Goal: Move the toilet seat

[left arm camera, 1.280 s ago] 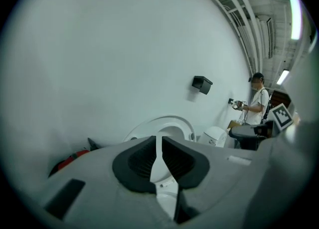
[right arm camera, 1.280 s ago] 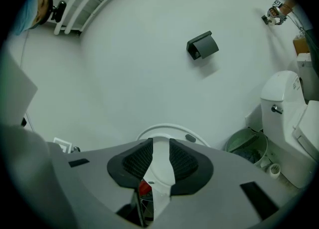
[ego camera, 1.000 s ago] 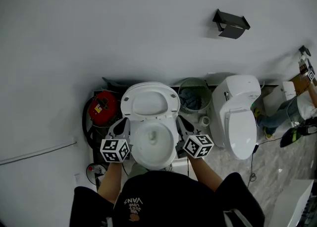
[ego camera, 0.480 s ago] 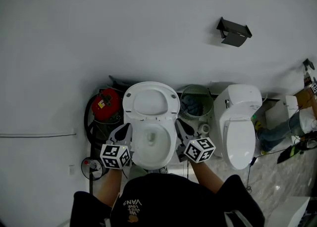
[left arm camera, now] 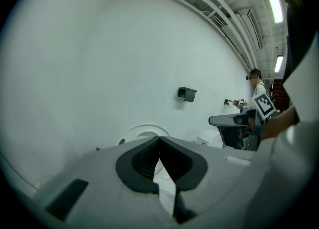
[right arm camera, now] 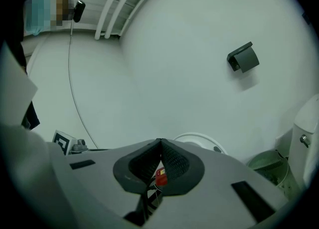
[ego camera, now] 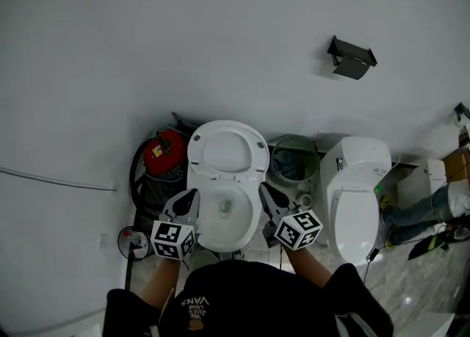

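A white toilet stands against the wall with its seat and lid (ego camera: 228, 150) raised upright above the open bowl (ego camera: 225, 214). My left gripper (ego camera: 192, 194) hovers at the bowl's left rim, shut and holding nothing. My right gripper (ego camera: 264, 187) hovers at the right rim, also shut and empty. In the left gripper view the jaws meet at the tips of the left gripper (left arm camera: 159, 137), with the raised seat (left arm camera: 141, 131) behind them. In the right gripper view the right gripper (right arm camera: 160, 141) is shut, and the raised seat (right arm camera: 200, 140) shows just past it.
A green wastebasket (ego camera: 292, 161) stands between this toilet and a second toilet (ego camera: 358, 194) with its lid down. A red canister with a black hose (ego camera: 164, 150) sits at the left. A black paper holder (ego camera: 352, 57) hangs on the wall. A person's legs (ego camera: 433, 203) show at the far right.
The view has drifted slightly to the left. Both grippers sit a little nearer to me beside the bowl, still shut. The seat stays up.
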Demonstrator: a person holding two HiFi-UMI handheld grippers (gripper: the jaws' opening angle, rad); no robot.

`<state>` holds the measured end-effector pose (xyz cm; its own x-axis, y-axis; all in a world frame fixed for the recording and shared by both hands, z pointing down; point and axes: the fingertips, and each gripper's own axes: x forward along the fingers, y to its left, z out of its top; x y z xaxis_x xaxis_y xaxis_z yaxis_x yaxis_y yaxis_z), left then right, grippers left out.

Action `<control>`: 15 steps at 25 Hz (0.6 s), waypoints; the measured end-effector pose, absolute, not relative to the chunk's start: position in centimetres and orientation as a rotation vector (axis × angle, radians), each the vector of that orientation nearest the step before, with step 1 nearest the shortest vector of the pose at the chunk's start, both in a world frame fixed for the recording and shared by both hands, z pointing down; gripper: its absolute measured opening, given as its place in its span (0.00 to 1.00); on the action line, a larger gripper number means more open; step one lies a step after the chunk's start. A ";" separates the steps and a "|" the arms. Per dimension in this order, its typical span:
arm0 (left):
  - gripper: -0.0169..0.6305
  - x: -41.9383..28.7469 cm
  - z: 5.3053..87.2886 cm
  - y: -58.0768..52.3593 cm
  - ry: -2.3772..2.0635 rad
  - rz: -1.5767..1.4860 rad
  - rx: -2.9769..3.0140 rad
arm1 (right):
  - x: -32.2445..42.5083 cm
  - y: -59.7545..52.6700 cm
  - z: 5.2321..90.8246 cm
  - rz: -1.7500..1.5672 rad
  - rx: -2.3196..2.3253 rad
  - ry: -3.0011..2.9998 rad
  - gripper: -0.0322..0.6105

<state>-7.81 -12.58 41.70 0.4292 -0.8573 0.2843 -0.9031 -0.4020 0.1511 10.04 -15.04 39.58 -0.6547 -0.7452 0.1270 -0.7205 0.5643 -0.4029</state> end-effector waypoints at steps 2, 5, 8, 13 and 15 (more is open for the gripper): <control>0.03 -8.0 41.3 -11.5 -1.546 0.235 2.406 | 10.0 -14.3 38.9 -0.652 -1.262 2.732 0.05; 0.03 -8.4 40.4 -10.1 -1.582 0.229 2.406 | 10.2 -13.3 37.6 -0.650 -1.233 2.723 0.05; 0.03 -8.7 39.6 -9.1 -1.617 0.221 2.412 | 10.4 -12.5 36.6 -0.633 -1.208 2.727 0.05; 0.03 -8.8 38.4 -7.9 -1.651 0.206 2.426 | 11.0 -11.6 35.8 -0.604 -1.207 2.726 0.05; 0.03 -8.7 38.2 -7.5 -1.660 0.210 2.436 | 11.1 -11.3 35.7 -0.593 -1.202 2.734 0.05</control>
<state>-8.69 -7.52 38.16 0.3643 -0.9048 0.2204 -0.9312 -0.3570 0.0734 11.12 -11.30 35.70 -0.6843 -0.7261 0.0671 -0.6886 0.6132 -0.3871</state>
